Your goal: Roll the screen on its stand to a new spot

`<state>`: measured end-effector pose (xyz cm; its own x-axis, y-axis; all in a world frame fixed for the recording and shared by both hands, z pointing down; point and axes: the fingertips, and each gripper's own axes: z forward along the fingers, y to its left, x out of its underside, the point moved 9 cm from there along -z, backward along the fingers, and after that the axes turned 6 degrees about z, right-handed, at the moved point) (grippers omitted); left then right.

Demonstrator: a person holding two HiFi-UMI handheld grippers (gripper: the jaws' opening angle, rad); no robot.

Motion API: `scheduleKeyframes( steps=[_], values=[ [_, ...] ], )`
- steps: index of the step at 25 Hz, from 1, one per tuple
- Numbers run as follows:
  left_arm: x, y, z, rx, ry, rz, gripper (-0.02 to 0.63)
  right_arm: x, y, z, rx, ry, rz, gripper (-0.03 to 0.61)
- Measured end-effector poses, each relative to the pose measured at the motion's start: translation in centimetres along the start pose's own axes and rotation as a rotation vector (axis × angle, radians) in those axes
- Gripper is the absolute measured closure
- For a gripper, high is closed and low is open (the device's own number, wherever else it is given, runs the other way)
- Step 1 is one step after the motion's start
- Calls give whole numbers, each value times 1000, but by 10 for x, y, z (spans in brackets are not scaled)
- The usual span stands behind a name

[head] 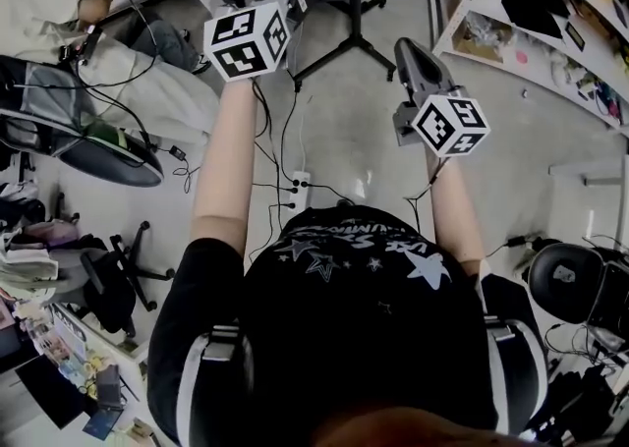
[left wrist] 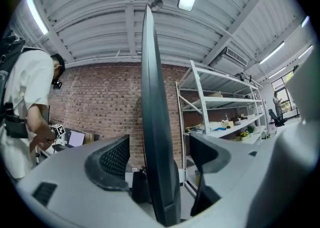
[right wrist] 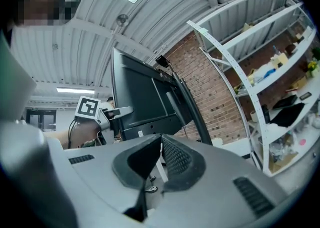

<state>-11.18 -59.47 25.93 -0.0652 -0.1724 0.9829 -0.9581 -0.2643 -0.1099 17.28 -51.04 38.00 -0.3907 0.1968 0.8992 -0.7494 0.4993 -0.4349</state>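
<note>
Brick wall (left wrist: 100,101) backs the screen (left wrist: 150,71) between left gripper's (left wrist: 157,153) spread jaws; right gripper's (right wrist: 161,144) jaws closed.

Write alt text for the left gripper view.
A dark screen, seen edge-on, stands upright between the open jaws of the left gripper, with a gap to each pad. Behind it are a brick wall and white shelving; a person in a white shirt stands at the left.

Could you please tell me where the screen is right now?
In the left gripper view the screen stands edge-on at centre, between the left gripper's open jaws, with the brick wall behind and white shelving to its right.
</note>
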Motion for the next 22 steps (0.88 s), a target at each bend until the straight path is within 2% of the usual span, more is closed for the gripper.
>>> scheduleKeyframes(
  steps=[4,7,12,16,18,20,22],
  values=[
    [-9,8,7,-36,-35,-7,234,5,7,5,-19,19,-9,571],
    [-17,10,9,-53,-49,31,235,2,7,5,-22,16,-30,571],
    [-20,11,11,-54,-40,54,236,-14,21,15,-78,11,-125,571],
    [-19,15,15,-71,-22,79,239,-35,34,20,-125,-31,-157,571],
    [-19,13,18,-44,0,51,277,-39,37,19,-131,-44,-157,571],
    [-20,8,19,-30,20,18,384,-38,40,17,-133,-38,-141,571],
    [-21,5,20,-42,28,-8,393,-35,45,15,-142,-28,-114,571]
  ],
)
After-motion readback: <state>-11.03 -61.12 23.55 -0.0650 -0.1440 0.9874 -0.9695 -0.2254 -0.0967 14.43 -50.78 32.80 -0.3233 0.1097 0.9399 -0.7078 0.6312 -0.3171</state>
